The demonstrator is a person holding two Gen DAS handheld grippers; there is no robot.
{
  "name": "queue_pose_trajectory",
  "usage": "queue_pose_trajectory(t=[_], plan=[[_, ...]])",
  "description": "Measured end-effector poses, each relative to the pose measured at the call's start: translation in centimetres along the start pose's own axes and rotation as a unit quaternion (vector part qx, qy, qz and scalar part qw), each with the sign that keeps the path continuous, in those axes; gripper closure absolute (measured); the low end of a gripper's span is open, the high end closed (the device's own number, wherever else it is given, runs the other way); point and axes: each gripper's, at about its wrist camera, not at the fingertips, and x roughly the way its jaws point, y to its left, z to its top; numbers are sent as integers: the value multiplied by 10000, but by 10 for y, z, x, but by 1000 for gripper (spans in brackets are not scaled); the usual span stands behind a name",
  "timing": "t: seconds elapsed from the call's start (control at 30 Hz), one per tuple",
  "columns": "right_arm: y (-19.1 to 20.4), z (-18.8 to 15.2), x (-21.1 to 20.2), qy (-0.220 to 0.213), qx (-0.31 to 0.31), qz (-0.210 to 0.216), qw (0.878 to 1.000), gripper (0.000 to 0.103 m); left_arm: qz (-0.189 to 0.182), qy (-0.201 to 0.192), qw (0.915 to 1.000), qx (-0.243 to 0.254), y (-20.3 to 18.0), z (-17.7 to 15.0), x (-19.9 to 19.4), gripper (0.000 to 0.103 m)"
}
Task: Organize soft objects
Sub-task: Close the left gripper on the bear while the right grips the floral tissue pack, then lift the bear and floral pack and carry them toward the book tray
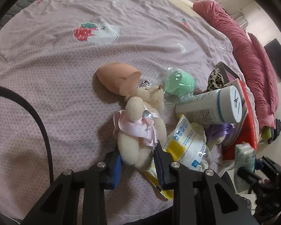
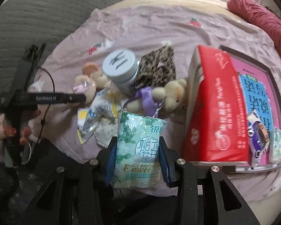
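The cream teddy in the pink dress [image 1: 138, 129] lies on the lilac bedspread [image 1: 56, 75], and my left gripper [image 1: 138, 161] has its blue pads [image 1: 117, 166] pinching the bear's lower body — one pad on each side, pressed into the plush. I take the white jar with the blue-banded lid [image 1: 213, 106] as my landmark: the teddy lies just left of it, head toward the far side of the bed. Beyond the bear's head, still left of the jar, rests a peach-coloured soft piece [image 1: 116, 78], and a mint-green ball in clear wrap [image 1: 178, 82] sits just behind the jar. A white and yellow sachet [image 1: 187, 148] lies below the jar, touching the bear's side.

My right gripper [image 2: 137, 161] is clamped on a green floral tissue pack [image 2: 138, 148], the pads squeezing its two long edges — the pack is clear of the bedding. In that view a second small bear with a purple bow [image 2: 170, 93] lies just right of the jar [image 2: 121, 69], with a leopard-print cloth [image 2: 157, 67] behind it. Farther right of the jar stands a red package [image 2: 215, 108] in a pink-lined tray [image 2: 275, 101]. My other hand [image 2: 26, 129] shows well left of the jar.
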Motion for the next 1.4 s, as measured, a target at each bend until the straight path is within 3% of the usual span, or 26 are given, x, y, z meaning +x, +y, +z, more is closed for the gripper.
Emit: queue_pose_trajectory(t=[0.3, 0.47, 1.1, 1.2, 1.4], plan=[[-7, 5, -24, -387, 140, 21, 9992, 61, -59, -432, 9988, 237, -13, -2, -32, 77], [-9, 5, -27, -436, 170, 73, 9989, 61, -79, -447, 9983, 378, -21, -5, -38, 84], [-9, 3, -23, -350, 185, 56, 9992, 61, -431, -106, 9986, -292, 3, 5, -10, 77], [-10, 3, -23, -347, 188, 40, 9992, 61, -446, -153, 9980, -432, 8, 9, -10, 84], [-12, 5, -28, -476, 165, 10, 9987, 61, -476, -448, 9975, -250, -2, 9, -27, 86]])
